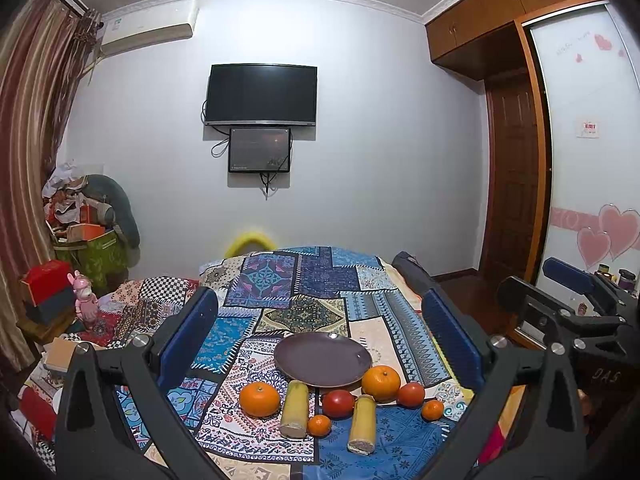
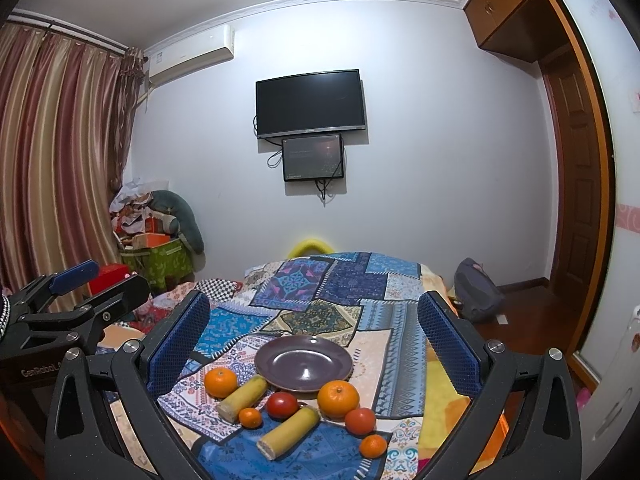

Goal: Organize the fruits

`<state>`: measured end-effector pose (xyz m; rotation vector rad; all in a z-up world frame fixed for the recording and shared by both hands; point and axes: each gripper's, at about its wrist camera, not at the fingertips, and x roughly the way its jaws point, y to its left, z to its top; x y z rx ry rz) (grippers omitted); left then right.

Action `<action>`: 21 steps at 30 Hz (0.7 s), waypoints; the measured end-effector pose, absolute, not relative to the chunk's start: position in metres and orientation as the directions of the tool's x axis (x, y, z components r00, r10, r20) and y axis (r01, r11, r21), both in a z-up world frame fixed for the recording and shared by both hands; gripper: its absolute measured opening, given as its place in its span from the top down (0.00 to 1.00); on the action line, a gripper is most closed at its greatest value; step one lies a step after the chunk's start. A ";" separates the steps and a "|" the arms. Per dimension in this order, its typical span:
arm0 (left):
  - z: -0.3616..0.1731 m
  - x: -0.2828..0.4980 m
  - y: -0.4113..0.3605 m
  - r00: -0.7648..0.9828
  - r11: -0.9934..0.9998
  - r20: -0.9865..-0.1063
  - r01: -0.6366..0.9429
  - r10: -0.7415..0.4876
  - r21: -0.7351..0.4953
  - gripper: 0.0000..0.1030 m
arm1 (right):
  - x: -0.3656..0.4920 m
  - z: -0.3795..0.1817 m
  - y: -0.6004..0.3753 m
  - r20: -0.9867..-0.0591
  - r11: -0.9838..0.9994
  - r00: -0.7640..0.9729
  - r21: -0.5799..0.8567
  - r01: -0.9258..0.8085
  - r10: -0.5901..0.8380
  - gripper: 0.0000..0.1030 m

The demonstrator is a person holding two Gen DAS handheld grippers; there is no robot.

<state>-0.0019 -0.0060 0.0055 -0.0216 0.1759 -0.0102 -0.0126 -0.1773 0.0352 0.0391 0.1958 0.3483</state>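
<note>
Eight fruits in a row on patchwork cloth [image 2: 304,292], left to right: orange [image 2: 220,382] through small mandarin [image 2: 373,446]. Purple plate [image 2: 303,363] just behind, empty. Left gripper [image 1: 320,344] and right gripper [image 2: 312,340] above, jaws spread, nothing held.

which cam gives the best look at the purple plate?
Right wrist: the plate shows its full rim and inner well. In the left wrist view the plate looks flatter, with a large orange overlapping its near edge.

Empty purple plate [image 2: 303,364], oranges [image 2: 338,398], tomatoes [image 2: 282,405] — perhaps — lying beside it
</note>
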 end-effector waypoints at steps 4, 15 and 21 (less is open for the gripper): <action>0.005 -0.002 -0.005 0.984 1.000 -0.177 0.015 -0.020 -0.026 0.00 | -0.010 0.033 -0.177 -0.191 0.943 0.924 0.066 -0.325 0.332 0.00; -0.001 0.001 -0.002 0.981 1.000 -0.194 0.018 -0.022 -0.023 0.02 | 0.000 0.026 -0.174 -0.241 0.941 0.909 0.082 -0.329 0.339 0.08; -0.013 0.022 0.006 0.962 0.999 -0.271 0.021 -0.031 -0.039 0.21 | 0.018 0.010 -0.175 -0.311 0.935 0.882 0.101 -0.339 0.354 0.28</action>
